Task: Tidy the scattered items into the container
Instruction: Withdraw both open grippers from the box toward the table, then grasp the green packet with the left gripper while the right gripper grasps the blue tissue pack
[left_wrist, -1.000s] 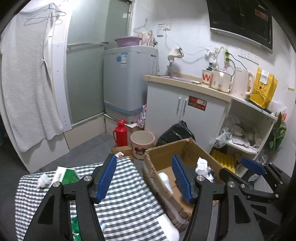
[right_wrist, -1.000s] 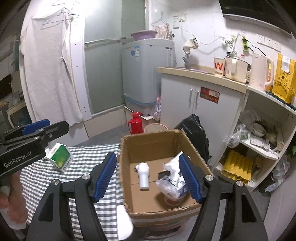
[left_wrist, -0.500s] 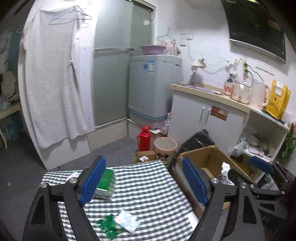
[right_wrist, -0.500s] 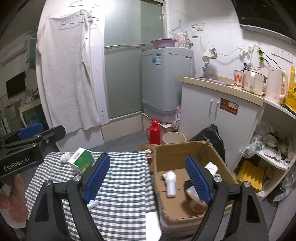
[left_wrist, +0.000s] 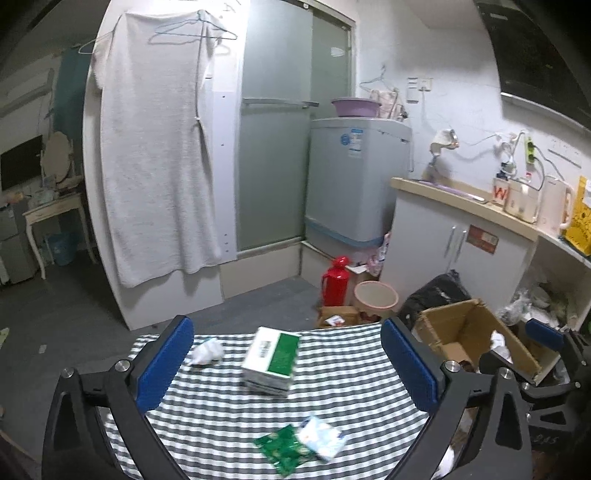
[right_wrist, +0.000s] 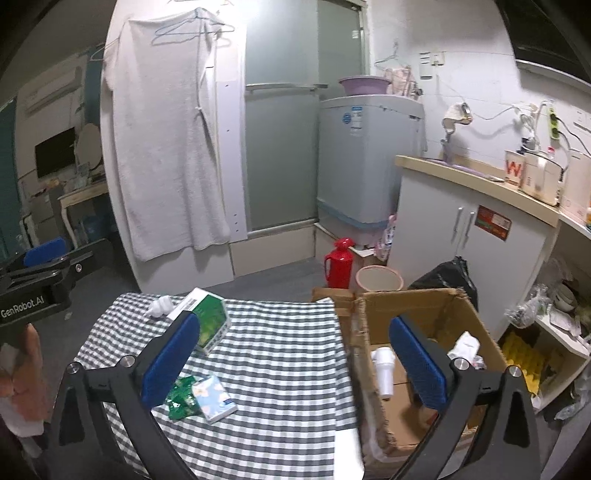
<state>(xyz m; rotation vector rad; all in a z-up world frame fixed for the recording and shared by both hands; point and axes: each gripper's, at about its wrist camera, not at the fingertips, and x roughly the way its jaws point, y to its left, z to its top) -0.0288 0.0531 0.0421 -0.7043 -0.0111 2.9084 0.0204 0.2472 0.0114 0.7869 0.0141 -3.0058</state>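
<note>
Both jaws opening, empty; box (right_wrist: 424, 325) beside table (right_wrist: 280, 354)

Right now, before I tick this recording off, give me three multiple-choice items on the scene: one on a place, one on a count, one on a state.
1. Where does the cardboard box stand relative to the checked table?
A. On its left side
B. On its right side
C. On top of it

2. How many loose items lie on the checked cloth?
A. Two
B. Four
C. Seven

3. What is between the right gripper's pads?
A. Nothing
B. The green and white box
C. The white bottle

Answers:
1. B, the box's open top sits past the table's right edge.
2. B, there is a green and white box, a crumpled white wad, a green packet and a pale tissue pack.
3. A, the blue pads stand wide apart and are opening, with only table and box behind them.
</note>
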